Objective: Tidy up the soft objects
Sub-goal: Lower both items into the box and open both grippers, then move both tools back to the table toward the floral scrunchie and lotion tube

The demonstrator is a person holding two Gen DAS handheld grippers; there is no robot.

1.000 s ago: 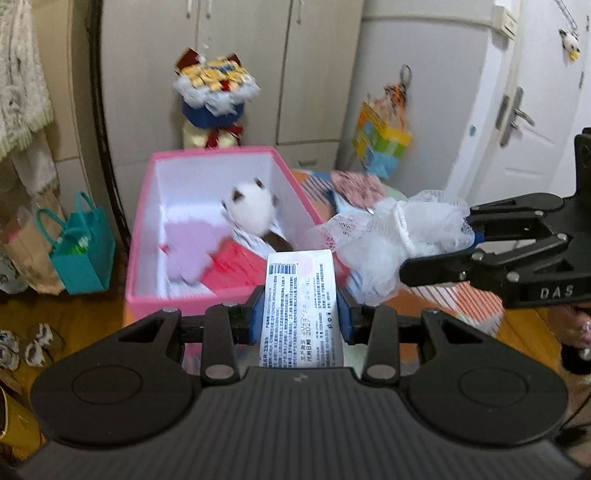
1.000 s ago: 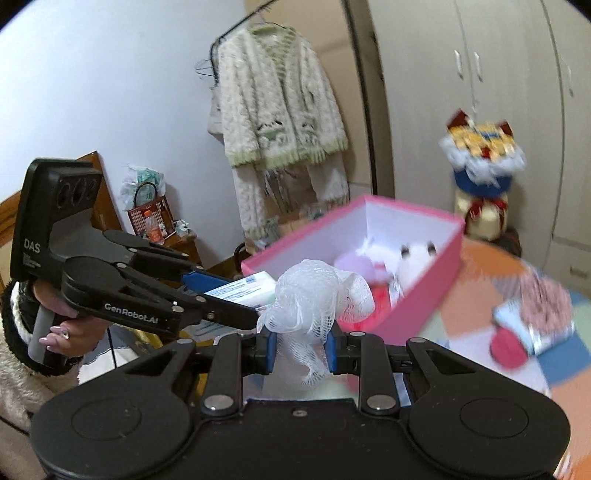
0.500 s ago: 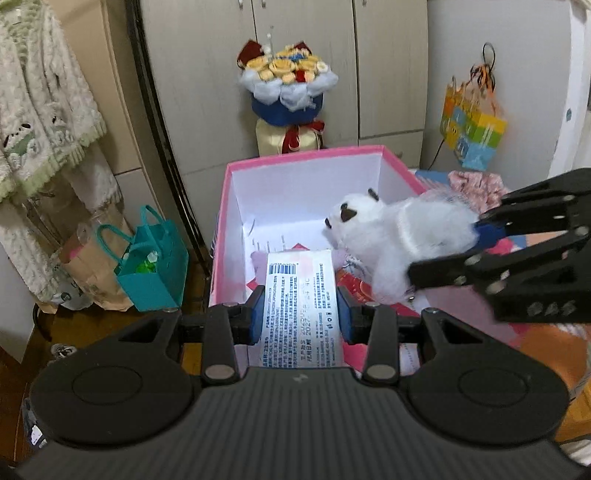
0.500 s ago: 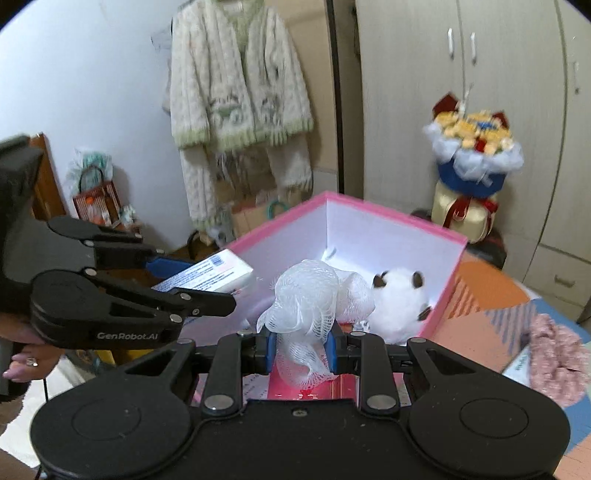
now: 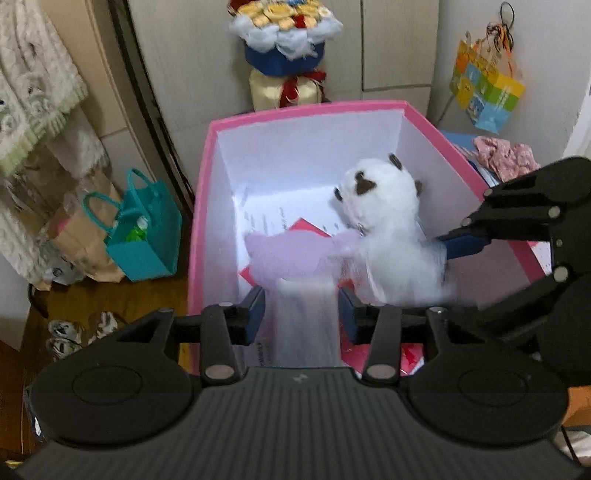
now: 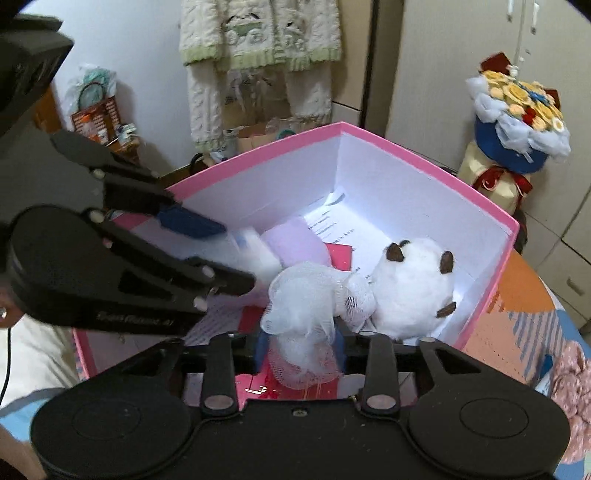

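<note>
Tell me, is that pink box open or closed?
Open. The pink box has no lid on; its white inside shows, holding a white plush toy and a lilac cloth.

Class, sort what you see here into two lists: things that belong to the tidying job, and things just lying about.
Job: pink box, white mesh pouf, white packet, plush toy, left gripper, right gripper.

Lying about: bouquet, teal bag, cardigan.

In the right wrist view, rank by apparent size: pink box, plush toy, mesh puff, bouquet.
1. pink box
2-3. plush toy and bouquet: look alike, and the bouquet is farther off
4. mesh puff: slightly smaller, unsure as nearest
</note>
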